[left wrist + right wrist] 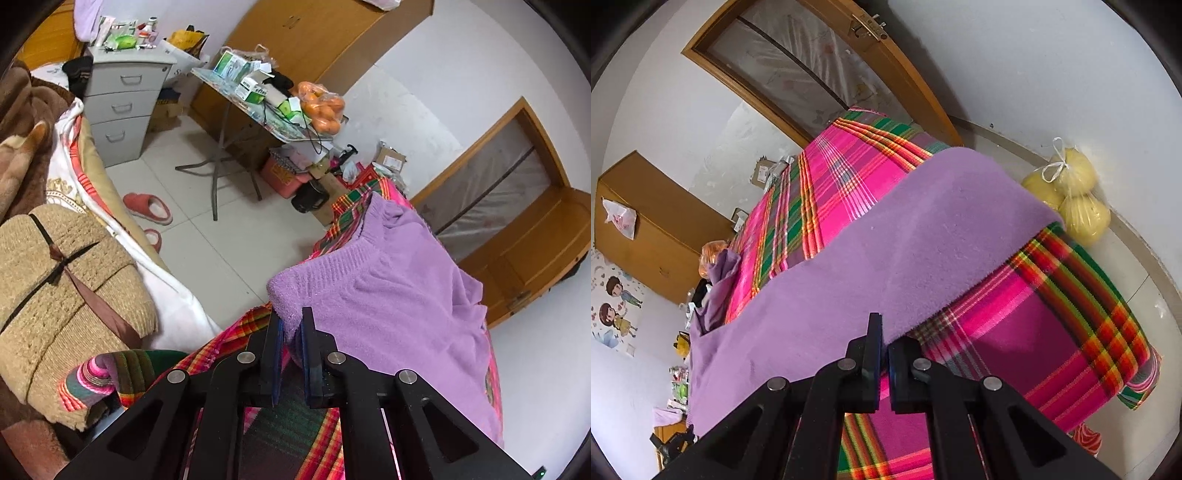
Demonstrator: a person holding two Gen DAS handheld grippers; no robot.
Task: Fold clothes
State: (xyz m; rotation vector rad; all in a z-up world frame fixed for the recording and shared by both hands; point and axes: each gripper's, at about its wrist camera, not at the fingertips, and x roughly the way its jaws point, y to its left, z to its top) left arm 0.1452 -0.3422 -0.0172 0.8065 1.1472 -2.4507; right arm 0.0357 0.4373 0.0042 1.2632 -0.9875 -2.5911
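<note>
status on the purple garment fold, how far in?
Done: a tan knit sweater already lies folded on the bed beside. In hand: the left gripper and the right gripper are each shut on the near edge of the purple garment, which lies spread on the plaid cloth. Left: no fold in it shows yet, so likely the whole fold.

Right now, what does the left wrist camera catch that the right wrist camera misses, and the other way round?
Only the left wrist view shows the grey drawer cabinet, the folding table with a bag of oranges, red slippers and a folded tan sweater. Only the right wrist view shows a bag of yellow fruit and a cartoon wall sticker. Both show a claw pinching the purple garment on the plaid cloth.
</note>
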